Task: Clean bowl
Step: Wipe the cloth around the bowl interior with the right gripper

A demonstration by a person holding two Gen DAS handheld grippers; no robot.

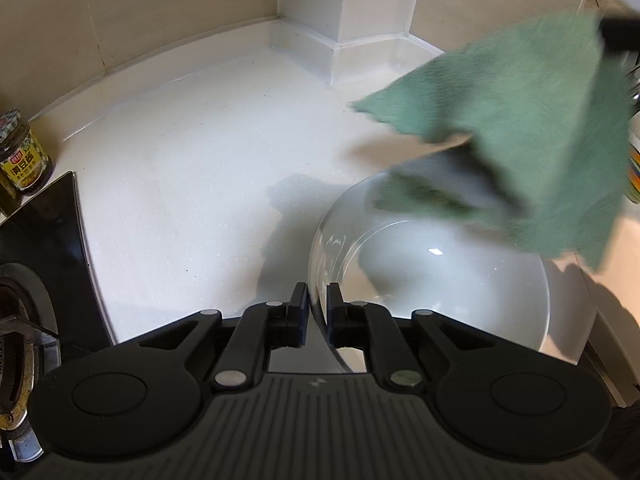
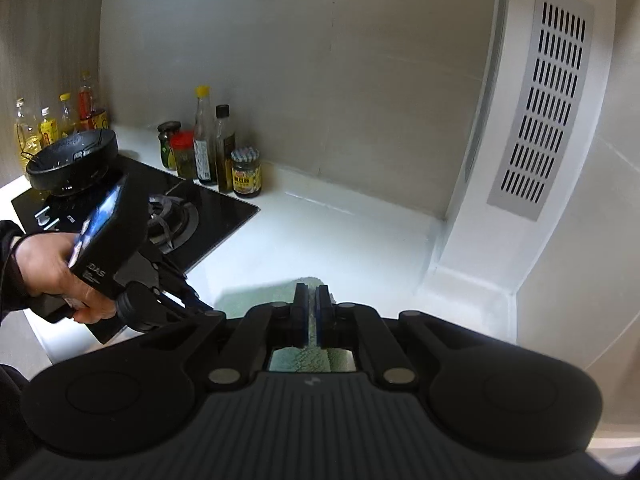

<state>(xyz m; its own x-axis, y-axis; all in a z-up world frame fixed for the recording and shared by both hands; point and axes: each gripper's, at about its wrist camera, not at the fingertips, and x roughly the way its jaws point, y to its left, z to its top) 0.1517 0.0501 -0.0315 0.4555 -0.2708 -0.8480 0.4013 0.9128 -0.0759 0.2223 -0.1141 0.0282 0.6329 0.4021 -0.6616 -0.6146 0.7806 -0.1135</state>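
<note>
A clear glass bowl (image 1: pixel 452 292) stands on the white counter (image 1: pixel 192 168) at the lower right of the left wrist view. My left gripper (image 1: pixel 318 294) is shut on the bowl's near left rim, one finger inside and one outside. A green cloth (image 1: pixel 520 132) hangs blurred over the bowl's far side, its lower edge reaching down to the rim. In the right wrist view my right gripper (image 2: pixel 312 294) is shut on that green cloth (image 2: pixel 308 360), which shows under the fingers. The bowl is hidden in that view.
A gas stove (image 2: pixel 180 208) with a black pot (image 2: pixel 76 160) sits left of the bowl, with a sauce jar (image 1: pixel 24 152) and several bottles (image 2: pixel 208 140) behind it. A white column (image 1: pixel 348 8) with a vent grille (image 2: pixel 540 108) fills the corner. A person's hand (image 2: pixel 48 272) is at the left.
</note>
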